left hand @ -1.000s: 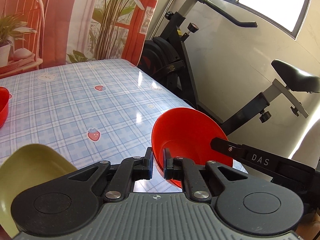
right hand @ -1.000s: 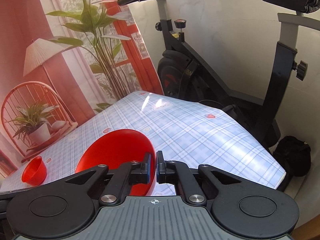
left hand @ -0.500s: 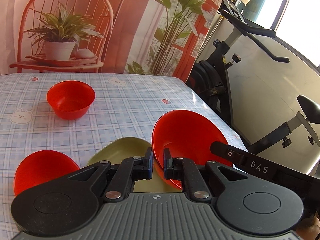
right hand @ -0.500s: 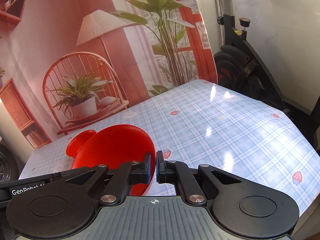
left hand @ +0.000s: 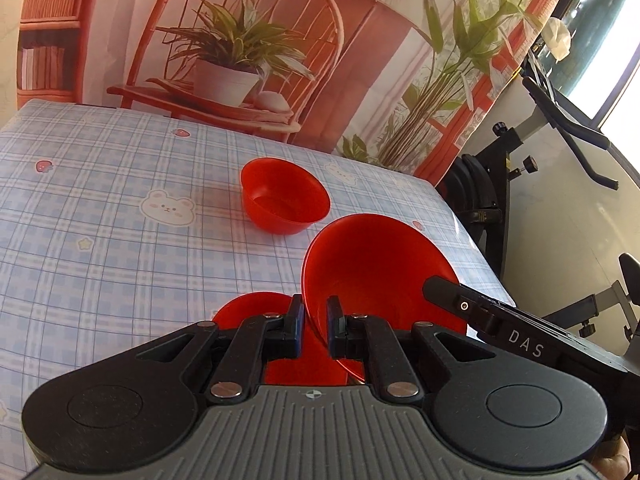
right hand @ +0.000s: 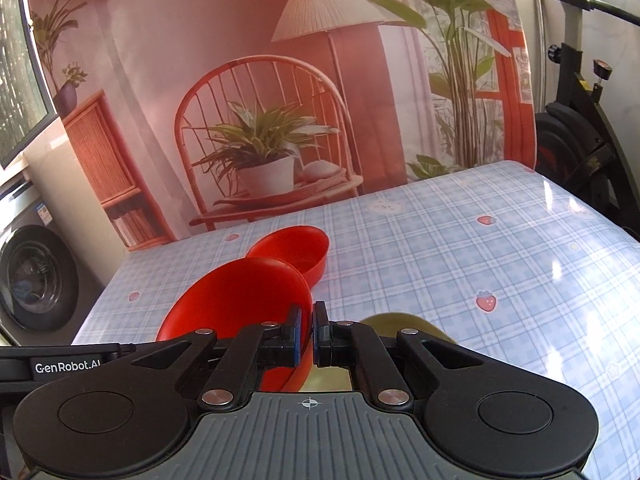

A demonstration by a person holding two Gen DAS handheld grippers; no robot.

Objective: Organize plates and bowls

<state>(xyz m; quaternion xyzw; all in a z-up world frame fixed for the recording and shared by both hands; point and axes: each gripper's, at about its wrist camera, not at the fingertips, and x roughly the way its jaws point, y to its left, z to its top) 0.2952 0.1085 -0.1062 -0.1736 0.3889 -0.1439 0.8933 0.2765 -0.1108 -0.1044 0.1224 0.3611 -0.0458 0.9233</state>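
Red plate (left hand: 256, 306) on the table mostly hidden behind the left gripper (left hand: 313, 330) and the tilted red bowl (left hand: 380, 272) pinched in it. Near edge of that bowl lost behind the gripper body. Green plate (right hand: 404, 322) in the right wrist view reduced to a curved sliver beyond the right gripper (right hand: 306, 330); shape of the rest impossible to tell. Lower half of the small red bowl (right hand: 296, 248) covered there by the held bowl's rim. Exercise bike (left hand: 560, 168) cut off by the right edge. Washing machine (right hand: 28, 272) cut off at the left edge.
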